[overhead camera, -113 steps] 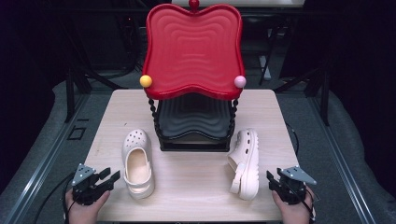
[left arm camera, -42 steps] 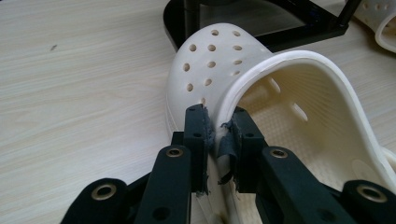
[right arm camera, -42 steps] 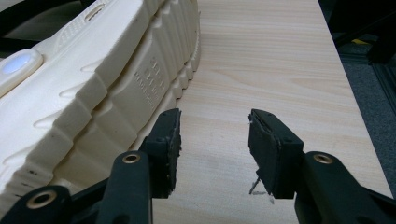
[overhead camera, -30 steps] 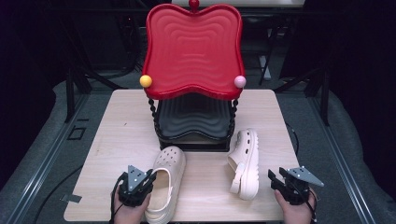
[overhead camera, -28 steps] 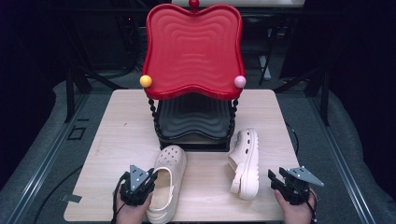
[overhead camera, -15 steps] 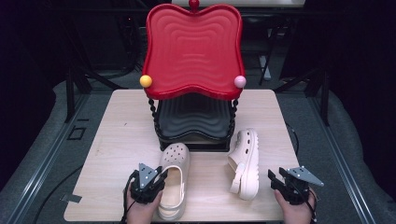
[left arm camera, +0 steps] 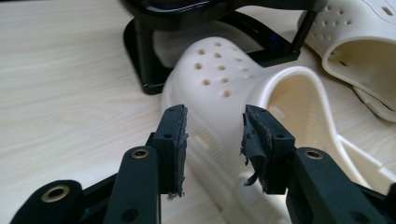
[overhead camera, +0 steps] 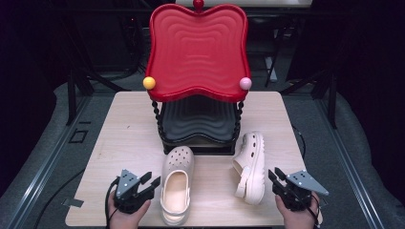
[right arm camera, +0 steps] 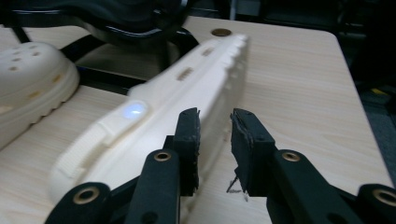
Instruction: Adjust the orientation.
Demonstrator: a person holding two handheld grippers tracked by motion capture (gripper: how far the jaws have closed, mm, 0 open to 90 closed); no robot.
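Note:
Two cream clogs lie in front of a rack. The left clog (overhead camera: 177,183) (left arm camera: 219,79) sits upright, toe toward the rack. The right clog (overhead camera: 250,164) (right arm camera: 187,88) lies on its side. My left gripper (overhead camera: 152,181) (left arm camera: 212,116) is just left of the upright clog's heel; its jaws have just been opening and stand apart with nothing between them. My right gripper (overhead camera: 276,175) (right arm camera: 215,116) is at the right of the tipped clog's heel. Its jaws have just been closing to a narrow gap, and the sole lies outside its left jaw.
The rack has a wavy red top shelf (overhead camera: 197,47) and a black lower shelf (overhead camera: 198,119) on beaded posts at the middle of the wooden table (overhead camera: 129,124). Its black foot (left arm camera: 149,51) is close behind the upright clog. Bare tabletop lies on both sides of the rack.
The left clog has been swung straight, toe toward the rack. My left gripper has let go of it and drawn back to the left. The right gripper's jaws have narrowed.

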